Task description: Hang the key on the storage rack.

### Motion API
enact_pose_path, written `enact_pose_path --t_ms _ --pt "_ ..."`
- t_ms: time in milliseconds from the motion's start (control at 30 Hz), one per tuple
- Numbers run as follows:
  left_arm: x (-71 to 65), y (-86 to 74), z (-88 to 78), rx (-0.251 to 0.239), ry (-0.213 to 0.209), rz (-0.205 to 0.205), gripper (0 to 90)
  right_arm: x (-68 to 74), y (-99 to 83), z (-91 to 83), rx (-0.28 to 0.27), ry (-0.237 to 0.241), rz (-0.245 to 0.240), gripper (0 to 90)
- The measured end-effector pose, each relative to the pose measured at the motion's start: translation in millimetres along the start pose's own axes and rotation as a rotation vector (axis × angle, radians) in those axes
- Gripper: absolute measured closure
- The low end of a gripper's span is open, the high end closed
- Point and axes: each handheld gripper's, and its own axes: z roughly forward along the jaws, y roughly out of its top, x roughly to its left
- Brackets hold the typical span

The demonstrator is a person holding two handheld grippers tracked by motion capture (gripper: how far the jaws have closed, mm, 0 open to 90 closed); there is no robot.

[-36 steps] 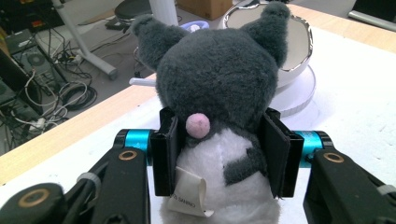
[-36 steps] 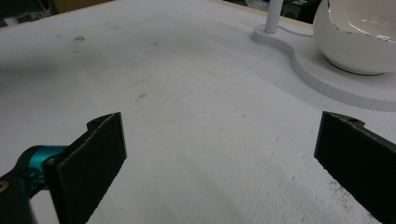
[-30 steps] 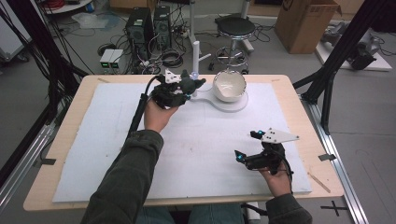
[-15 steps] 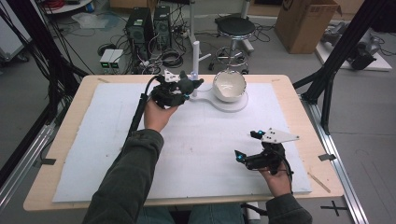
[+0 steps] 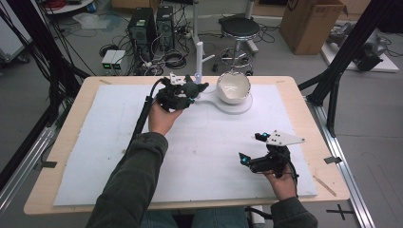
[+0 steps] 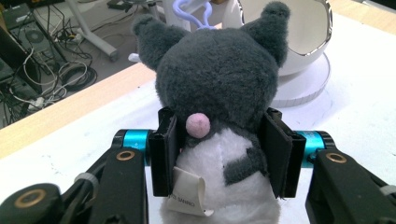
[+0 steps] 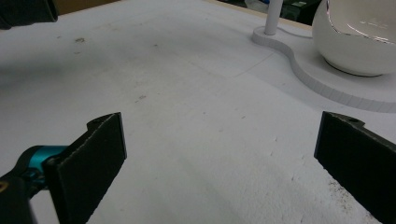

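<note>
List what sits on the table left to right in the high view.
Left gripper shut on the grey plush toy → white post → white egg-shaped bowl on its white base → right gripper, jaws open.

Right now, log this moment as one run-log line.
left gripper: shut on plush | right gripper: open, empty, over mat | bowl: on stand

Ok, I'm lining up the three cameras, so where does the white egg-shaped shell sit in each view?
High view: the white shell is at the table's far side, just right of the plush toy.
Left gripper view: top right, behind the toy's ear.
Right gripper view: top right corner.
Shared landmark: the flat white base under the shell.
</note>
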Motion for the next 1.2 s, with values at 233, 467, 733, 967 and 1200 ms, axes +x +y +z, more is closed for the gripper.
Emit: enact_pose_path --t_ms 233,467,733,967,1200 --pt "-0.8 -1.0 2.5 0.007 0.005 -0.006 50.7 -0.6 -0.1 0.0 -0.002 0.0 -0.005 1.4" --pt "0.3 -1.2 2.3 0.011 -0.001 -0.012 49.1 -1.5 0.0 -0.5 -0.008 -0.004 -0.001 1.4" --pt "-0.4 -6.0 4.1 0.016 0.003 -0.015 47.9 -1.8 0.1 -0.9 -0.01 -0.008 0.009 1.4" --pt "2.6 -9.2 4.0 0.018 0.006 -0.029 46.4 -2.0 0.2 -0.2 -0.013 -0.008 0.003 1.4" --pt "1.3 -9.1 3.6 0.02 0.009 -0.021 46.2 -1.6 0.2 -0.7 -0.011 -0.008 0.012 1.4"
